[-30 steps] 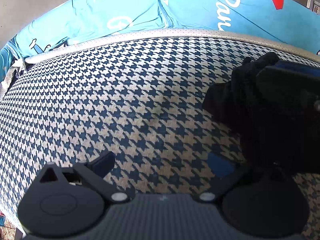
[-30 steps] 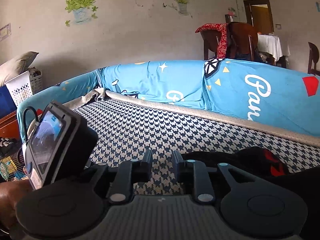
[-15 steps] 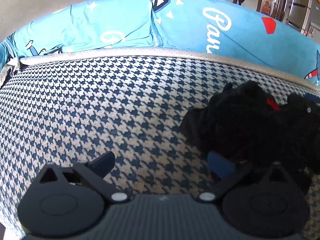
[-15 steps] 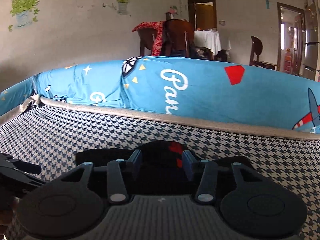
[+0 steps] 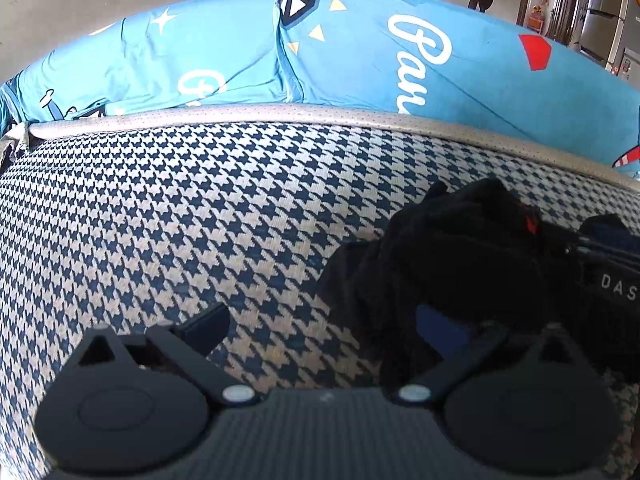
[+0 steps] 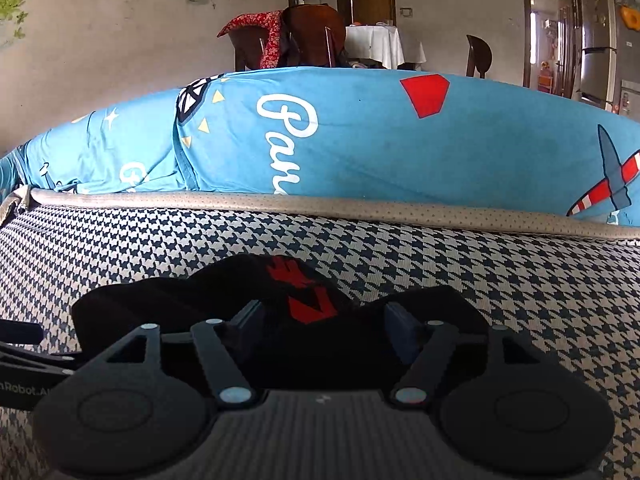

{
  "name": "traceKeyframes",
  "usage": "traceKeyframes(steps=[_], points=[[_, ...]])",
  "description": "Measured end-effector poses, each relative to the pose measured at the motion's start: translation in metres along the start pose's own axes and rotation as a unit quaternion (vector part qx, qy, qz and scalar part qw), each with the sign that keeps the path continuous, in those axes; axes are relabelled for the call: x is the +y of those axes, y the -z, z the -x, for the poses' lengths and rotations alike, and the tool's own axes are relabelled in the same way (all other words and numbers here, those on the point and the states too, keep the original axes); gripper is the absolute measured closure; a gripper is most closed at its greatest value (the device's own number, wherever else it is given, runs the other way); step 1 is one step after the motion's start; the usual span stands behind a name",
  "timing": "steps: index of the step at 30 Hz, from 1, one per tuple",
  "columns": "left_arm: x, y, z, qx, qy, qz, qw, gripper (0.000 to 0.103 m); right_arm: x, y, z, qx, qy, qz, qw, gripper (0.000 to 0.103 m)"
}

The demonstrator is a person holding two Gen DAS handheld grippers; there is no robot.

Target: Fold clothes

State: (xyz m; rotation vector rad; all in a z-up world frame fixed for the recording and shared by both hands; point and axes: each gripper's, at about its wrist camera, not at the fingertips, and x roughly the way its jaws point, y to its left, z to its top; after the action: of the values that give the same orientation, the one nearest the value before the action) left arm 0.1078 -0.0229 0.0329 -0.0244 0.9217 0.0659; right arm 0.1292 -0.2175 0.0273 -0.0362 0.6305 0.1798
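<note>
A crumpled black garment (image 6: 176,302) with a red print (image 6: 304,292) lies on the houndstooth cushion (image 6: 500,280). My right gripper (image 6: 324,322) is open and low over it, and the garment's raised middle sits between the two fingers. In the left wrist view the same black garment (image 5: 452,252) bunches at the right. My left gripper (image 5: 320,324) is open wide; its right finger (image 5: 436,330) rests at the garment's near edge and its left finger is over bare cushion. The right gripper's body (image 5: 612,276) shows behind the cloth.
A grey piped edge (image 6: 360,204) bounds the cushion at the back, with a bright blue printed cover (image 6: 380,140) rising behind it. Beyond are dark wooden chairs (image 6: 312,32), a white-clothed table and a doorway. Bare cushion (image 5: 180,208) stretches left of the garment.
My right gripper swung to the right, came down onto the garment, and its fingers spread wider. The left gripper drew nearer the garment and stayed open.
</note>
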Motion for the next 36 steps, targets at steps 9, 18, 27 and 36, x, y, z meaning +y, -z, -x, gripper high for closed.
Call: traceKeyframes(steps=[9,18,27,36], points=[[-0.003,0.005,-0.013,0.022,-0.014,-0.02,0.9995,0.0,0.007,0.006,-0.037,0.029,-0.005,0.021,0.999,0.028],[-0.003,0.008,-0.02,0.034,-0.02,-0.033,0.9987,0.0,0.016,0.004,-0.038,0.019,-0.024,0.043,0.999,0.075],[0.0,0.006,-0.017,0.034,-0.021,-0.022,0.9989,0.0,0.024,-0.007,-0.017,-0.012,-0.033,0.048,0.998,0.086],[0.036,-0.006,0.002,0.003,-0.028,0.049,0.9984,0.0,0.039,-0.009,0.024,-0.056,-0.075,0.064,0.994,0.089]])
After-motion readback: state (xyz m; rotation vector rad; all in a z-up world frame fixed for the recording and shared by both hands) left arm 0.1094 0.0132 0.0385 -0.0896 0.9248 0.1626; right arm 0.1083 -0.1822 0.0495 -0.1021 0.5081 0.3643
